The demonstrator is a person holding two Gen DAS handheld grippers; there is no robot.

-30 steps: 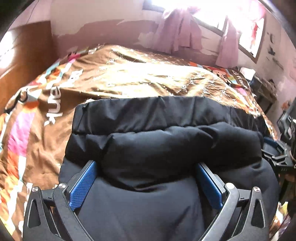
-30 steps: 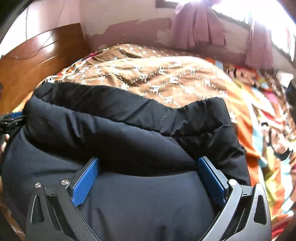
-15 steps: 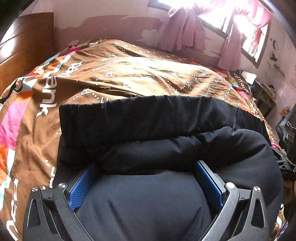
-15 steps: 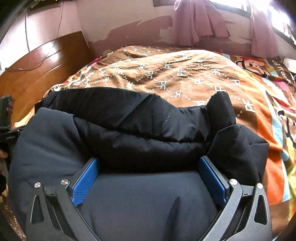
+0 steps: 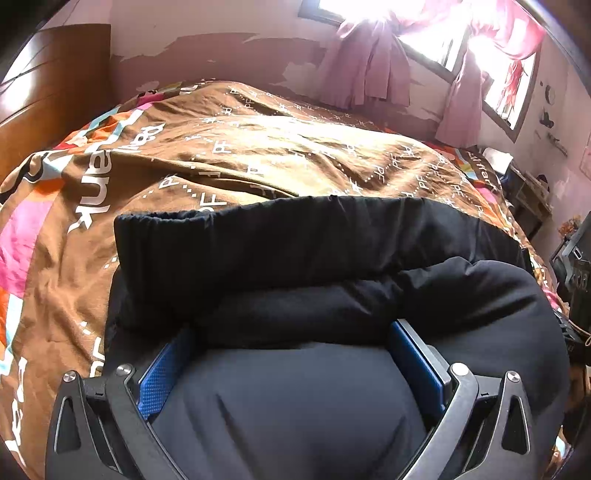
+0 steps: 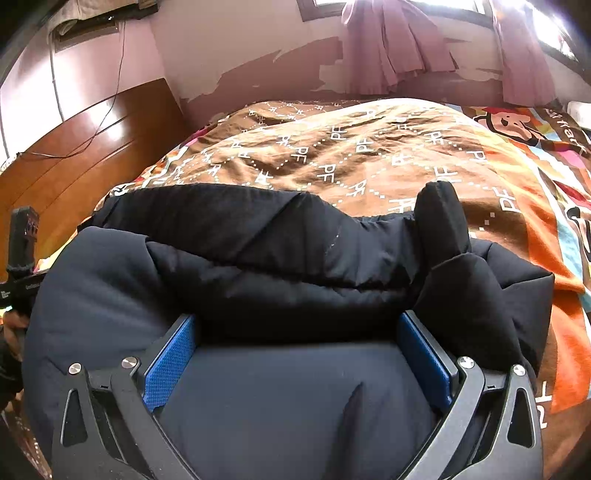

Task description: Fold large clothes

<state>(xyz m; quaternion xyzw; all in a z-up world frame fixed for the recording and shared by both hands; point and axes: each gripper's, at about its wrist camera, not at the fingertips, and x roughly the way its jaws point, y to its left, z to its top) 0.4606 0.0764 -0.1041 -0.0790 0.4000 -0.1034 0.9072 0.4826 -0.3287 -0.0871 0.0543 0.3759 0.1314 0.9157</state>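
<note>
Hard daylight blows out the curtained window (image 5: pixel 424 33) to white glare, gleams on the brown patterned bedspread (image 5: pixel 295 147), leaves the black padded jacket (image 6: pixel 295 258) dim, and fisheye bends darkened edges.

This is a bedroom in a lived-in home. A wide bed (image 5: pixel 258 155) fills most of both views, covered with a brown quilt (image 6: pixel 369 155) printed with white "PF" letters and bright cartoon patches in orange, pink and blue. A glossy wooden headboard (image 6: pixel 92 147) curves along the left of the frame, with a thin cable (image 6: pixel 114 74) hanging down the wall above it. Along the top, pink curtains (image 5: pixel 369 70) are bunched and tied beside a sunlit window (image 5: pixel 436 33). The pink wall (image 6: pixel 229 55) beneath has large patches of peeling paint. At the right edge of the left wrist view stands a cluttered small stand (image 5: pixel 532 192).
</note>
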